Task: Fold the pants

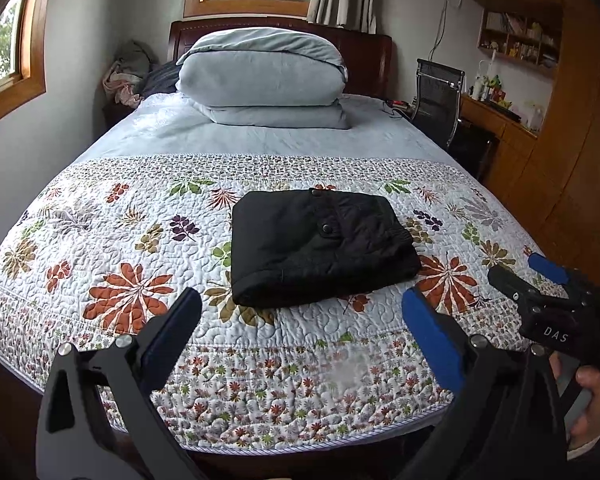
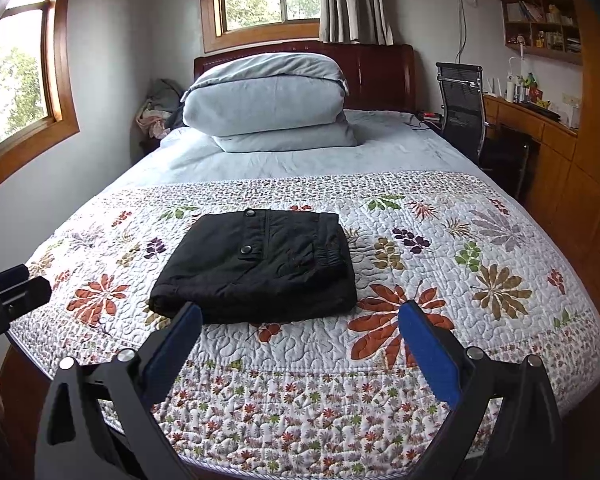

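Black pants [image 1: 320, 246] [image 2: 260, 266] lie folded into a compact rectangle on the floral quilt [image 1: 140, 248] [image 2: 440, 264], snaps facing up. My left gripper [image 1: 302, 312] hovers open above the foot of the bed, short of the pants, with nothing between its fingers. My right gripper [image 2: 300, 322] is open too, empty, its left finger [image 2: 180, 336] overlapping the near edge of the pants in view. In the left wrist view the right gripper [image 1: 536, 276] shows at the right edge, held by a hand [image 1: 596, 400].
A folded pale blue duvet [image 1: 260, 76] is stacked at the head of the bed against the wooden headboard [image 2: 380, 68]. A black office chair [image 2: 460, 108] and wooden desk [image 2: 540, 128] stand to the right. Clothes [image 1: 128, 76] are piled by the left corner.
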`<move>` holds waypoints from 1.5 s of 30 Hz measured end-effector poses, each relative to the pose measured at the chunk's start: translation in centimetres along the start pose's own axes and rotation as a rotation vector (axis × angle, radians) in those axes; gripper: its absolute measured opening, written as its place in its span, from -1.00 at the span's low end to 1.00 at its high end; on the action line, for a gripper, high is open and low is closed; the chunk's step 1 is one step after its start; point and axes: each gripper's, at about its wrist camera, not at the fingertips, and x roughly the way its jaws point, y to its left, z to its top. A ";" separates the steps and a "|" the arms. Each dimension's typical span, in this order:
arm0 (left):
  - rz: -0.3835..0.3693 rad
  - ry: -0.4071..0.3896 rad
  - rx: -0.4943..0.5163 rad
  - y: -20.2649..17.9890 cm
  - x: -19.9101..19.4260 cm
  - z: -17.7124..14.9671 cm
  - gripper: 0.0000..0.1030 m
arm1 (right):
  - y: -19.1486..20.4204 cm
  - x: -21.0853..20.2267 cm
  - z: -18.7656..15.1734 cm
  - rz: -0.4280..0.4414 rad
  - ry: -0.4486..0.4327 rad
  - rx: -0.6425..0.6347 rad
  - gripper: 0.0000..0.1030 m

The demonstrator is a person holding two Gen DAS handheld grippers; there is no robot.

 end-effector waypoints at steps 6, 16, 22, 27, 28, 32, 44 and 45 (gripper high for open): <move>0.018 0.013 0.010 0.2 0.5 -0.5 0.94 | 0.1 0.1 0.0 -0.006 0.009 -0.012 0.93; 0.067 0.014 0.002 1.4 1.8 -1.1 0.94 | -0.3 -0.2 0.2 -0.022 0.007 -0.014 0.93; 0.097 0.014 0.008 1.5 2.4 -1.2 0.94 | -0.1 -0.2 0.3 -0.027 0.007 -0.021 0.93; 0.096 0.012 0.011 1.5 2.5 -1.2 0.94 | 0.0 -0.3 0.3 -0.013 0.009 -0.020 0.93; 0.096 0.012 0.011 1.5 2.5 -1.2 0.94 | 0.0 -0.3 0.3 -0.012 0.009 -0.020 0.93; 0.099 0.013 0.012 1.5 2.5 -1.1 0.94 | 0.0 -0.3 0.4 -0.005 0.010 -0.017 0.93; 0.102 0.009 0.012 1.5 2.4 -1.0 0.94 | 0.1 -0.3 0.5 -0.008 0.010 -0.025 0.93; 0.103 0.009 0.011 1.5 2.4 -1.0 0.94 | 0.1 -0.3 0.5 -0.007 0.011 -0.024 0.93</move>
